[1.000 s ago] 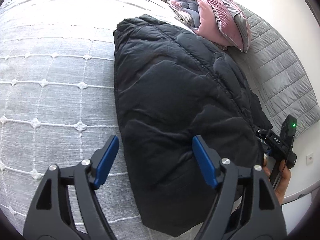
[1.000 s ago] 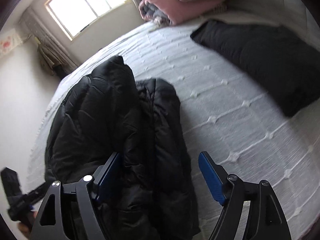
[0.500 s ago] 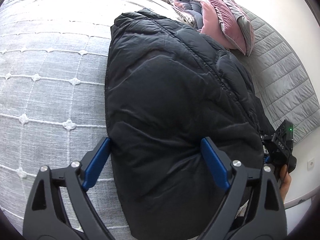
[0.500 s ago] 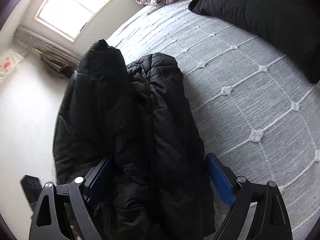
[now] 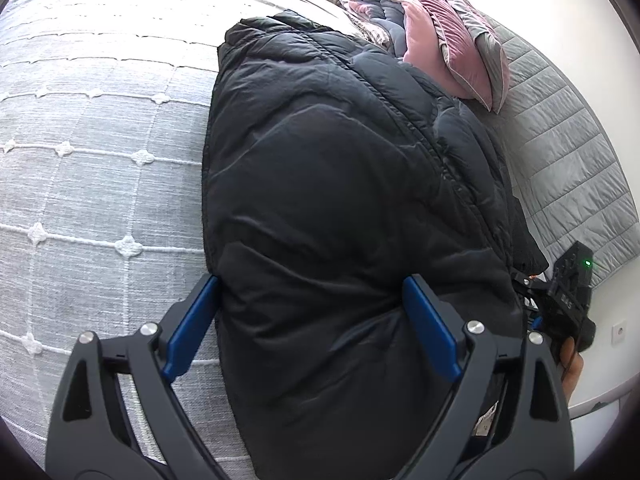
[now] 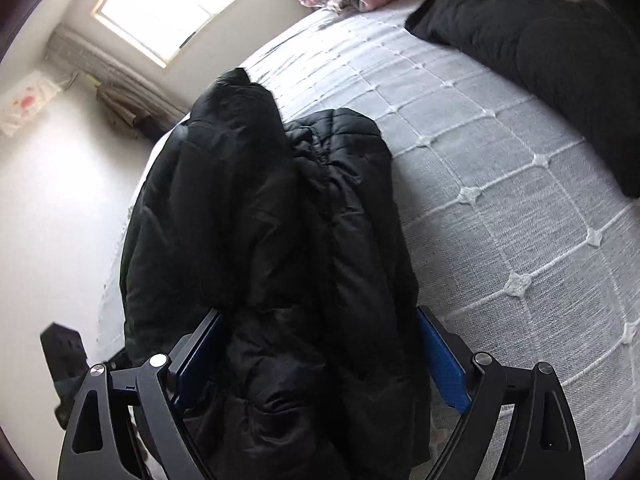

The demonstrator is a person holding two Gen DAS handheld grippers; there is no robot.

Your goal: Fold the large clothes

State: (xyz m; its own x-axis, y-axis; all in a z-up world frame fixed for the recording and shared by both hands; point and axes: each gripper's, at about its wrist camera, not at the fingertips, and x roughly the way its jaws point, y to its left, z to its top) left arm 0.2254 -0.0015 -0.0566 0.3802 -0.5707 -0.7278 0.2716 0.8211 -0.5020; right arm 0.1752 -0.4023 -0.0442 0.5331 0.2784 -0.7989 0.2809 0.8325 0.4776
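Observation:
A black puffer jacket (image 5: 340,200) lies lengthwise on the grey bed (image 5: 80,160). My left gripper (image 5: 312,320) is open, its blue fingers (image 5: 188,328) straddling the jacket's near end. In the right wrist view the same jacket (image 6: 260,220) lies bunched near the bed's edge. My right gripper (image 6: 320,352) is open, with the jacket's near end between its wide-spread blue fingers (image 6: 440,364). The right gripper's body also shows in the left wrist view at far right.
Pink and grey pillows (image 5: 440,40) are stacked at the head of the bed. A grey quilted headboard (image 5: 560,140) runs along the right. Another black garment (image 6: 560,60) lies at the right wrist view's far right. A window (image 6: 180,4) and wall lie beyond.
Both grippers moved forward over the jacket; its near ends now sit between the open fingers. The jacket fills more of both views.

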